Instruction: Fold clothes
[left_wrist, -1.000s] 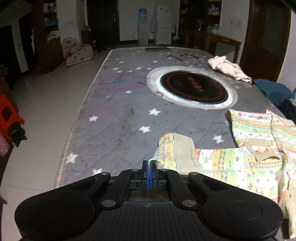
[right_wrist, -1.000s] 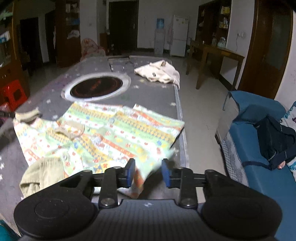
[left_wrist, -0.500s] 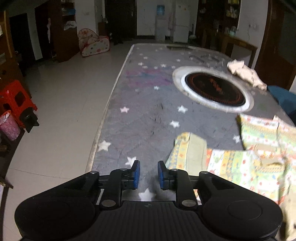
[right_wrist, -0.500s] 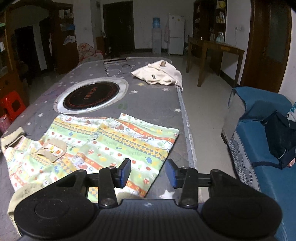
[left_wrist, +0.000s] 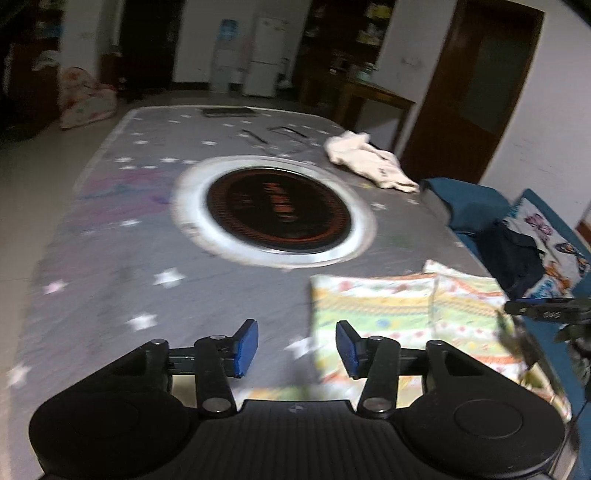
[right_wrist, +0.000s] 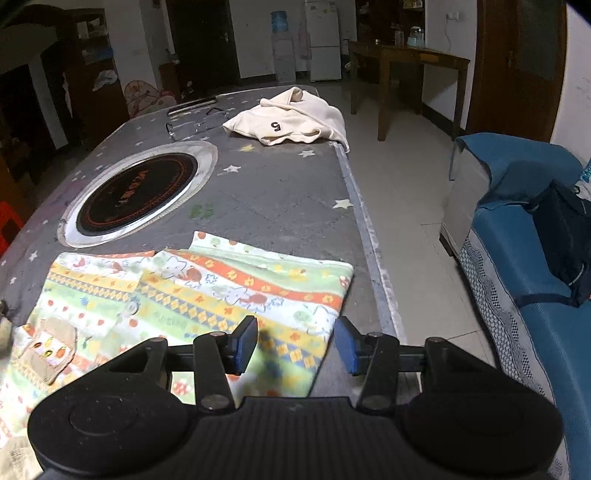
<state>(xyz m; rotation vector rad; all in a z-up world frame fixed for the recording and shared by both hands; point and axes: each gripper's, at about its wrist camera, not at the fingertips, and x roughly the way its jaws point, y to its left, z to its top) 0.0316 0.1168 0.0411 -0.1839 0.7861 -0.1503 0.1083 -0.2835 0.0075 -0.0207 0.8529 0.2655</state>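
Clothes are seen in two places on the grey star-printed table (right_wrist: 280, 192) — a patterned garment (right_wrist: 229, 288) spread flat at the near right edge, and a cream garment (right_wrist: 291, 122) bunched at the far end. Nothing is gripped: the left gripper (left_wrist: 295, 345) and right gripper (right_wrist: 295, 345) are both held wide apart above the patterned cloth — the left view is blurred.

Open table ahead, cloth at the near and far right

The grey star-printed table (left_wrist: 110, 266) lies bare along its left edge and middle, around the flush round cooktop (left_wrist: 275, 212). The patterned garment (right_wrist: 207, 295) covers the near right corner, the cream garment (right_wrist: 291, 123) the far right edge; a blue sofa (right_wrist: 524, 266) flanks that side.
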